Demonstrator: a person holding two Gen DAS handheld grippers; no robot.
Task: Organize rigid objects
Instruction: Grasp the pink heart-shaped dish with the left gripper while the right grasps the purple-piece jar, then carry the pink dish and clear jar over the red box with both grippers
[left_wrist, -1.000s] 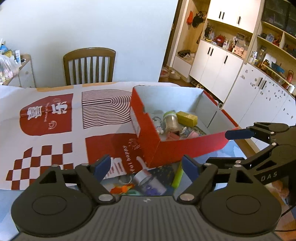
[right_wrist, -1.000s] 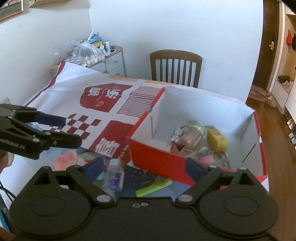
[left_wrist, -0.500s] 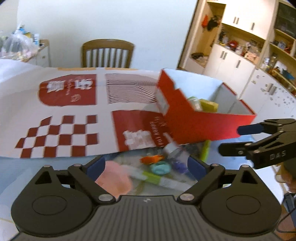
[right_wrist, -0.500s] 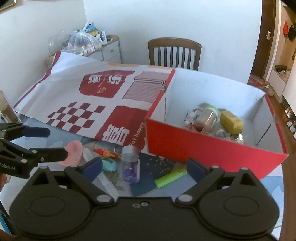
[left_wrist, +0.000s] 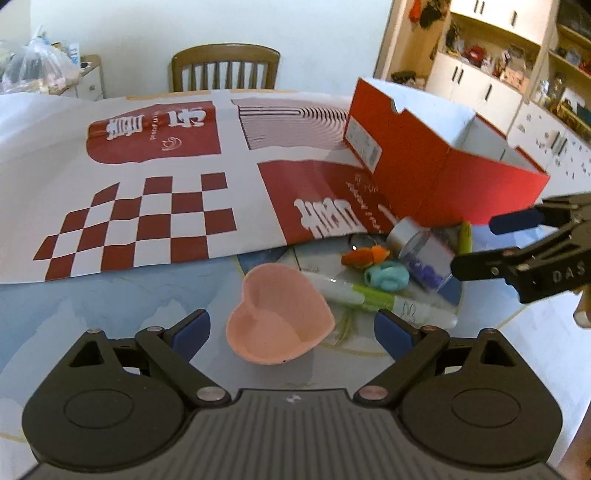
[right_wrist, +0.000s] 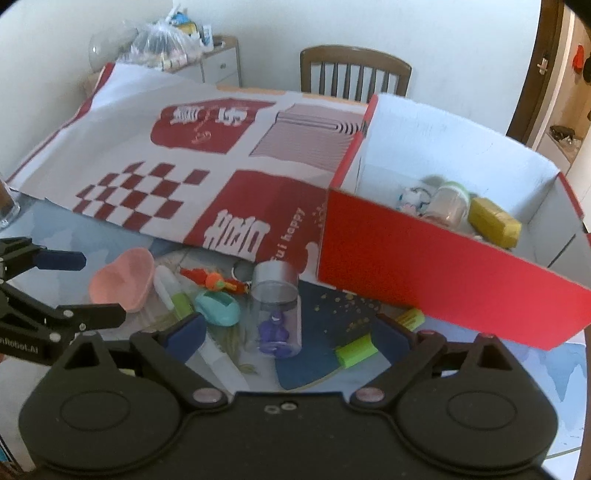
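Observation:
A pink heart-shaped dish (left_wrist: 279, 317) lies on the table between the open fingers of my left gripper (left_wrist: 291, 332); it also shows in the right wrist view (right_wrist: 123, 279). My right gripper (right_wrist: 286, 338) is open around a clear jar with a grey lid (right_wrist: 275, 310) holding a purple thing. A red box (right_wrist: 454, 266) at the right holds a jar, a yellow block and small toys. Markers (left_wrist: 380, 299), a teal toy (left_wrist: 386, 277) and an orange toy (left_wrist: 364, 256) lie between dish and jar.
A red-and-white printed sheet (left_wrist: 155, 177) covers the far table. A green highlighter (right_wrist: 373, 341) lies on a dark blue card (right_wrist: 321, 354). A wooden chair (left_wrist: 225, 66) stands behind the table. White cabinets (left_wrist: 480, 81) are at the far right.
My left gripper has swung left and down from the box to the pink dish. My right gripper has dropped toward the clear jar, which now lies between its fingers.

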